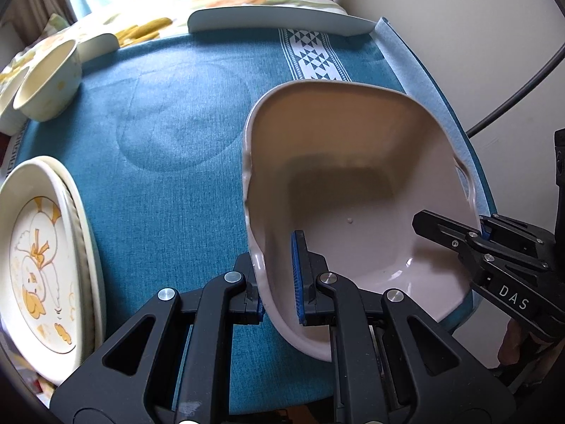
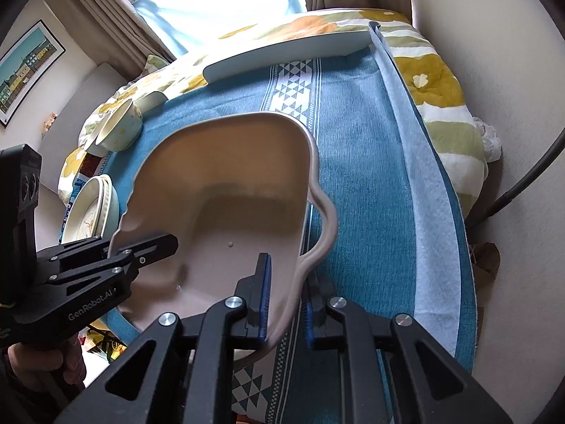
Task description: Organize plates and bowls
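Left wrist view: my left gripper [image 1: 280, 282] has its jaws pinched on the near-left rim of the pink dish [image 1: 353, 183], one blue pad inside the wall and one outside. My right gripper [image 1: 483, 228] clamps the opposite rim in the same way; the right wrist view confirms that pinch [image 2: 284, 305], with the wall caught between both pads. I judge the two-sided hold is used because the dish is wide and deep, so a single pinch would let it swing.

The dish is tilted, its far rim higher than the near one, over the right part of the blue tablecloth [image 1: 183, 134]. Whether its underside touches the cloth I cannot tell. Its interior is empty apart from a small speck.

To the near left, at the table edge, lie stacked plates [image 1: 46, 258] with a yellow cartoon print, already nested. Further off at the left edge stands a cream bowl [image 1: 49, 81] against other crockery that I cannot identify. Along the far edge rests a long white piece [image 1: 279, 19], purpose unclear.

Judgement: the dish is mid-transfer; sorting is incomplete.
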The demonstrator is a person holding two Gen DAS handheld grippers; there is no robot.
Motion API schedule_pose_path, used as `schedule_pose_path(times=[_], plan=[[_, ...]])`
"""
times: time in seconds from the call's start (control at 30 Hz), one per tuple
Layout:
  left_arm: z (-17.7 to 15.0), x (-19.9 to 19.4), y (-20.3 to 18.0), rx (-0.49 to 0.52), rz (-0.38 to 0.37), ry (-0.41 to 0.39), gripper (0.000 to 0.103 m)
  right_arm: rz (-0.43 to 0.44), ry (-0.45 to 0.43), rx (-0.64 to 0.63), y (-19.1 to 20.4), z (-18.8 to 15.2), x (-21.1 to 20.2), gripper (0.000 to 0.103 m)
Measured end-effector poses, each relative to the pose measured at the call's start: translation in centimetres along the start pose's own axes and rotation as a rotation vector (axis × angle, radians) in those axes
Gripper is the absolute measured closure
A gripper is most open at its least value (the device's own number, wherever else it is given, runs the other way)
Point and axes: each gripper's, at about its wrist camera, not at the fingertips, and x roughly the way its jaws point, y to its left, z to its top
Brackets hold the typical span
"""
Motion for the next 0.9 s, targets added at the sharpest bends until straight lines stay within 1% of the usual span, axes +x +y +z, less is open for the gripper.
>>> schedule_pose_path(times=[0.07,0.2,0.23,0.27,0.33,0.37,0.43,0.5,0.57,0.6,0.77,0.9], plan=[[0.0,0.2,-0.2,0.004,0.010,0.005,0.093,0.004,0.000,0.005,-0.1,0.0,0.0,0.088],[-0.1,0.1,-0.4,0.012,0.023,0.008,0.083,0.023,-0.004,0.032,-0.4,0.1,-0.1,0.088],[-0.1,0.1,-0.5,0.015,0.030,0.008,0.071,0.032,-0.004,0.041,-0.5,0.1,-0.1,0.088],[-0.1,0.0,-0.6,0.017,0.035,0.004,0.051,0.042,-0.002,0.051,-0.6,0.1,-0.1,0.088],[-0.2,-0.4,-0.7,0.021,0.041,-0.024,0.036,0.057,0.001,0.073,-0.9,0.2,-0.1,0.088],[-0.2,-0.6,-0.7,0.026,0.039,-0.035,0.036,0.063,-0.001,0.083,-1.0,0.2,-0.2,0.088],[-0.2,-0.6,-0.9,0.034,0.043,-0.031,0.036,0.070,-0.008,0.096,-1.2,0.2,-0.4,0.087],[-0.3,-0.7,-0.9,0.038,0.045,-0.028,0.036,0.064,-0.015,0.108,-1.3,0.2,-0.6,0.078],[-0.3,-0.9,-0.9,0.037,0.045,-0.030,0.036,0.067,-0.026,0.120,-1.4,0.2,-0.9,0.062],[-0.4,-1.1,-0.9,0.036,0.046,-0.031,0.036,0.071,-0.035,0.128,-1.6,0.2,-1.2,0.060],[-0.5,-3.1,-0.5,0.031,0.054,-0.050,0.036,0.060,-0.068,0.151,-1.7,0.5,-3.0,0.059],[-0.6,-7.1,0.4,0.011,0.060,-0.108,0.036,0.055,-0.134,0.093,0.0,1.7,-6.1,0.059]])
